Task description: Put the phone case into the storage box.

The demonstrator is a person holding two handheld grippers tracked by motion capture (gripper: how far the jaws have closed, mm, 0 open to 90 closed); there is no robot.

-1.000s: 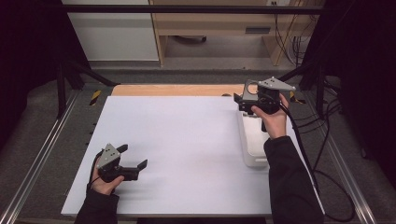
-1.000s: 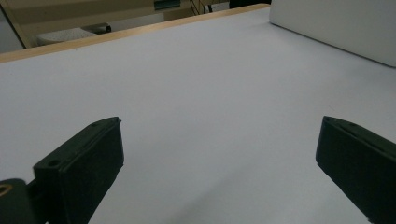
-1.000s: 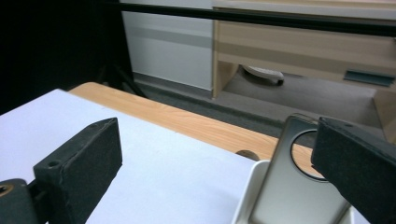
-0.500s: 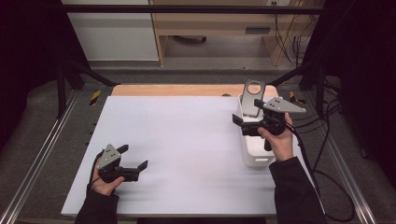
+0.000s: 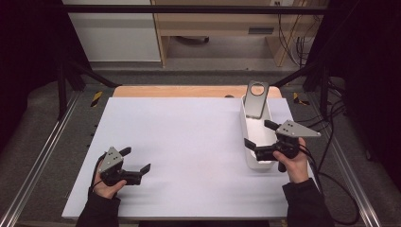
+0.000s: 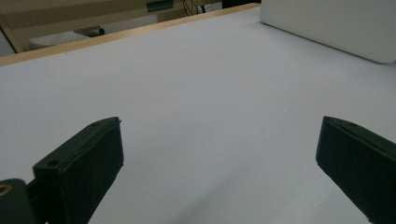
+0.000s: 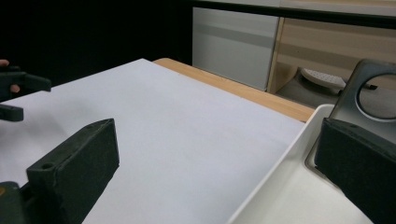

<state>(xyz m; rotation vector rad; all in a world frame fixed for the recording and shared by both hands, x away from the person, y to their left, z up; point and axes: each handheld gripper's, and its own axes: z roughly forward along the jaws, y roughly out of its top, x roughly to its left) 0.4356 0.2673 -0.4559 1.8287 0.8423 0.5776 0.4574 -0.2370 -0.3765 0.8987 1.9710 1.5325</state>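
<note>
A long white tray (image 5: pixel 245 121) lies along the right side of the white table top (image 5: pixel 189 137). A grey flat plate with a round hole (image 5: pixel 256 99) leans upright at the tray's far end. My right gripper (image 5: pixel 259 133) hovers open over the tray's near half, apart from the plate. In the right gripper view the tray's rim (image 7: pixel 280 163) runs between the jaws of my right gripper (image 7: pixel 215 128), and the grey plate (image 7: pixel 348 109) stands behind the right jaw. My left gripper (image 5: pixel 136 160) rests open near the front left, and nothing lies between the jaws of my left gripper (image 6: pixel 219 128).
A wooden strip (image 5: pixel 189 91) borders the table's far edge. Metal frame rails (image 5: pixel 45 151) run along both sides, and cables (image 5: pixel 331 179) trail at the right. The tray's side wall (image 6: pixel 336 28) appears far off in the left gripper view. Beyond the table stands a wooden cabinet (image 5: pixel 213 26).
My right gripper brought the grey plate down to the tray's far end, let it go and drew back toward the person, now open. The left gripper stayed put.
</note>
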